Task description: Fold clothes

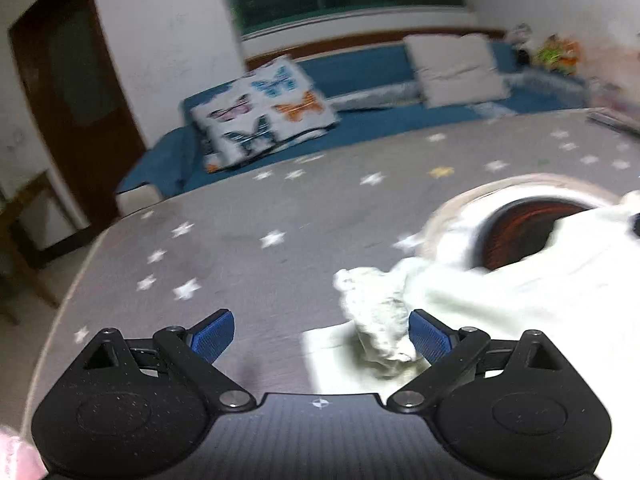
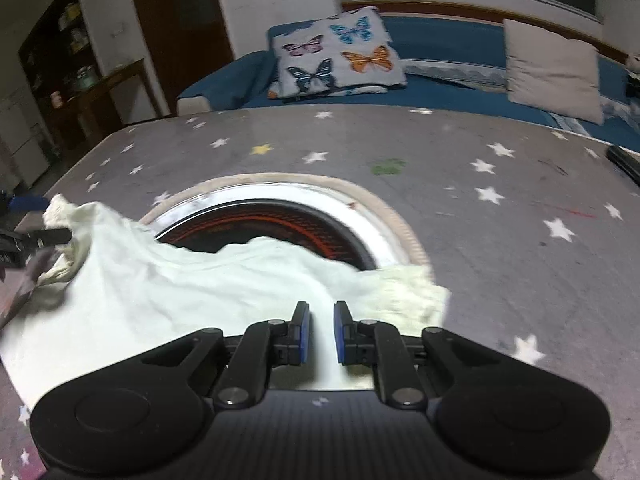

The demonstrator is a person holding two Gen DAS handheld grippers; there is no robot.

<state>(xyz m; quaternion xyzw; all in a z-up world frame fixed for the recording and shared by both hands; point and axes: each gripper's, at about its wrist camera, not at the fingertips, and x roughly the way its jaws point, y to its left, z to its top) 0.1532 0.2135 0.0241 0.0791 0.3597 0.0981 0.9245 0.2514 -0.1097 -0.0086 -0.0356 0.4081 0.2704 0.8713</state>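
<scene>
Right wrist: round inset (image 2: 280,216) under garment (image 2: 180,292).

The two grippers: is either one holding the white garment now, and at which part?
The left gripper is open, holding nothing; the ruffled sleeve lies loose between its pads. Whether the nearly closed right gripper pinches the white garment cannot be told.

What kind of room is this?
Probably a living room at home. A blue sofa carries a butterfly cushion, a dark wooden door stands behind, and a star-patterned table holds a pale garment.
</scene>
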